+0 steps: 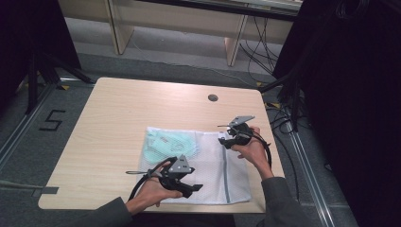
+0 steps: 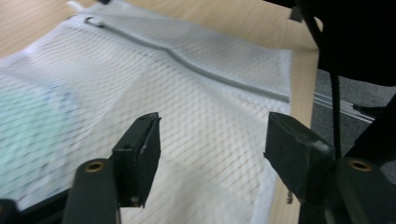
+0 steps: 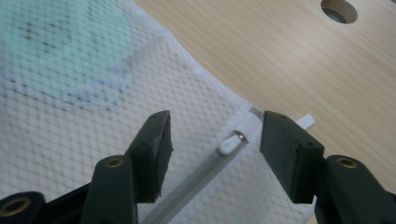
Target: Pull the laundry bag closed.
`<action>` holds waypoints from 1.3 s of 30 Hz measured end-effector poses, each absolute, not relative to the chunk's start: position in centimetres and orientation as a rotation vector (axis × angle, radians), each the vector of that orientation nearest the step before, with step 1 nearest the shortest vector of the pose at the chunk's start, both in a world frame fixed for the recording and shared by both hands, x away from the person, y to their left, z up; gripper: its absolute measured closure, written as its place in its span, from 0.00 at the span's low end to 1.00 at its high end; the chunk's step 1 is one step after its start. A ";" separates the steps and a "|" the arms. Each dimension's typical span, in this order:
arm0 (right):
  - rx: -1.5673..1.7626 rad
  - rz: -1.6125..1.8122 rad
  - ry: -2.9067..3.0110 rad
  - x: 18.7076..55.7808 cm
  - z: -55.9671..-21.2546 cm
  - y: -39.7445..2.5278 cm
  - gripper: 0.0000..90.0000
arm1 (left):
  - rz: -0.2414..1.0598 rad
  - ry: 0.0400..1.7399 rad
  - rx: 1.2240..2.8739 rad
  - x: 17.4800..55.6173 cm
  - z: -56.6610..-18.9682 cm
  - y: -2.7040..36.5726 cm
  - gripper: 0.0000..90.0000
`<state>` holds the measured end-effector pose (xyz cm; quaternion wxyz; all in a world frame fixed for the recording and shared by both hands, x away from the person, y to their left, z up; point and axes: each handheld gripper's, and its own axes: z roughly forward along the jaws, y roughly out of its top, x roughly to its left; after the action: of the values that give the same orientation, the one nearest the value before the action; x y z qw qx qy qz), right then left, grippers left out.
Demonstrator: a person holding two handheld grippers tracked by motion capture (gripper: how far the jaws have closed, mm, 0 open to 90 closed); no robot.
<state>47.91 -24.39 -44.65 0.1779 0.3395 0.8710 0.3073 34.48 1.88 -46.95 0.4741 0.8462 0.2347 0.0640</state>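
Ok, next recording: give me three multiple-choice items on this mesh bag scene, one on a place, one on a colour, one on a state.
1. Where does the white plastic zipper pull of the white mesh laundry bag sit?
A. between the right gripper's open jaws
B. in the round table hole
C. under the left gripper

2. What colour is the folded cloth inside the bag?
A. red
B. pale green
C. black

3. How do the left gripper's jaws stand?
A. shut on the bag
B. open above the mesh
C. shut on the zipper

Answers:
1. A, the right gripper view shows the pull in the gap of the right gripper.
2. B, a pale green shape shows through the mesh in the high view.
3. B, in the left gripper view the left gripper has a wide gap with mesh behind it.
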 end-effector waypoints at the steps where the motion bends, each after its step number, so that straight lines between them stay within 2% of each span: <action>1: 0.937 0.879 2.454 47.6 -44.7 -24.3 0.48 | 0.169 0.586 2.071 34.6 -46.8 2.3 0.37; 5: 0.930 0.926 2.452 46.3 -44.3 -24.0 0.47 | 0.174 0.624 2.056 34.9 -46.5 4.1 0.34; 14: 0.981 0.999 2.450 43.8 -44.3 -24.4 0.44 | 0.201 0.681 2.032 35.1 -46.0 7.8 0.33; 28: 0.951 1.040 2.478 40.1 -44.8 -24.7 0.41 | 0.262 0.693 2.028 34.7 -46.4 9.8 0.24; 33: 0.959 1.094 2.453 39.2 -45.3 -24.5 0.39 | 0.235 0.726 2.024 34.4 -46.3 10.4 0.24; 39: 0.954 1.071 2.469 38.4 -45.1 -24.9 0.38 | 0.283 0.718 2.014 34.5 -46.0 11.2 0.24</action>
<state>38.39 -24.92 -45.08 0.1427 0.3306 0.8559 0.3712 34.49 11.16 -46.04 0.4728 0.8228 0.2933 0.1156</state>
